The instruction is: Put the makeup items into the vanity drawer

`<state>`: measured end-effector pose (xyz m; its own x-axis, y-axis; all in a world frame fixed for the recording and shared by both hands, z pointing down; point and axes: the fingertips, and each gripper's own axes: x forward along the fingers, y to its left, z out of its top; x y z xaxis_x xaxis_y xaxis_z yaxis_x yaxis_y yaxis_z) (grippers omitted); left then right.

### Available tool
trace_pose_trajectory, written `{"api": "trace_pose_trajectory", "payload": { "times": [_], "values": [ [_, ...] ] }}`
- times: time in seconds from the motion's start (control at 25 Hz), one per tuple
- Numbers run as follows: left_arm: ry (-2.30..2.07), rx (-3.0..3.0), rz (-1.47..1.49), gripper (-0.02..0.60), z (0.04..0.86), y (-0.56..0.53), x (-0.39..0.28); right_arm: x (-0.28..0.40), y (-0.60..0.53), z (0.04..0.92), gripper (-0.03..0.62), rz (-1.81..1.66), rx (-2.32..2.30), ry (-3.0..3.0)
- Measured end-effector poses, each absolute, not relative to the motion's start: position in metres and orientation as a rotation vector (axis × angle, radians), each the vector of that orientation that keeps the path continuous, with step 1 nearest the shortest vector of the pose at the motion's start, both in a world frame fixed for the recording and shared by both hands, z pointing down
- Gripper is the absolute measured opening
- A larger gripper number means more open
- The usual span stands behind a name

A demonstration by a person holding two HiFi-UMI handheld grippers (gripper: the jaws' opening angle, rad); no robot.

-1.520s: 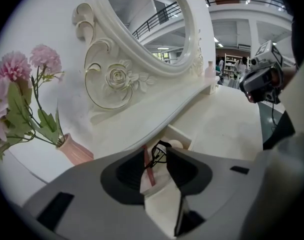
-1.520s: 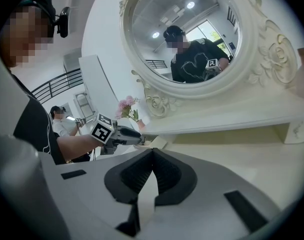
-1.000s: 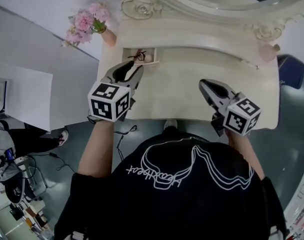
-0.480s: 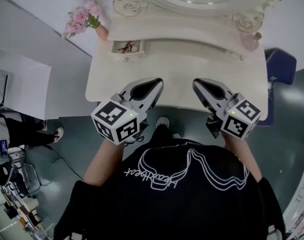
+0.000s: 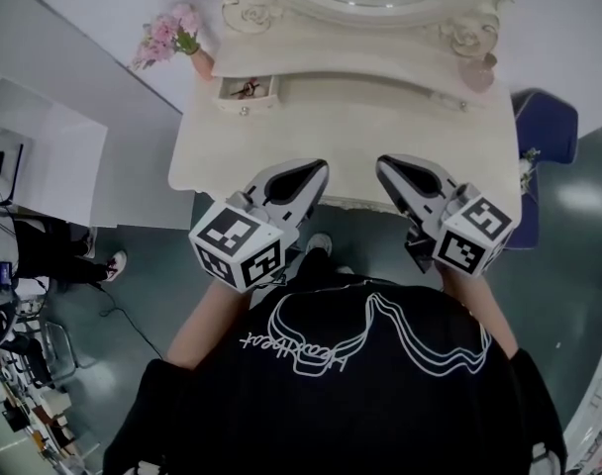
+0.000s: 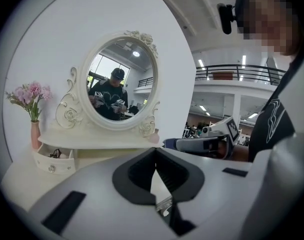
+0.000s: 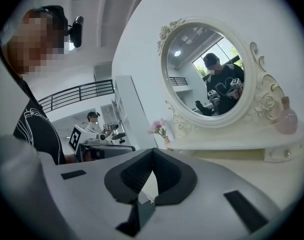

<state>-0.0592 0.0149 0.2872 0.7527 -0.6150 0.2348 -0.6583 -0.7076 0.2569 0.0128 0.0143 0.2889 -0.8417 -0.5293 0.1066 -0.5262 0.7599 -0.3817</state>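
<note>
Hovering at the vanity's (image 5: 360, 127) front edge, left gripper (image 5: 316, 167) and right gripper (image 5: 383, 162) have jaws closed, empty. Head view looks into the open drawer (image 5: 248, 91) at the vanity's left end, makeup (image 5: 245, 88) inside; left gripper view shows its front.

The vanity (image 5: 351, 132) is cream, the flowers (image 5: 164, 36) pink, the shirt (image 5: 311, 404) black with white line-work. Black-and-white square markers pattern the grey left gripper (image 5: 318, 166) and right gripper (image 5: 383, 162).
</note>
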Motion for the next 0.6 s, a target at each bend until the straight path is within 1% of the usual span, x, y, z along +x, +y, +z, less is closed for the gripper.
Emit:
{"api": "trace_pose_trajectory", "payload": {
  "times": [0.6],
  "values": [
    [-1.061,2.637,0.124,0.005,0.278,0.04,-0.053,0.022,0.048,0.274,0.006,-0.542,-0.855,2.957]
  ]
}}
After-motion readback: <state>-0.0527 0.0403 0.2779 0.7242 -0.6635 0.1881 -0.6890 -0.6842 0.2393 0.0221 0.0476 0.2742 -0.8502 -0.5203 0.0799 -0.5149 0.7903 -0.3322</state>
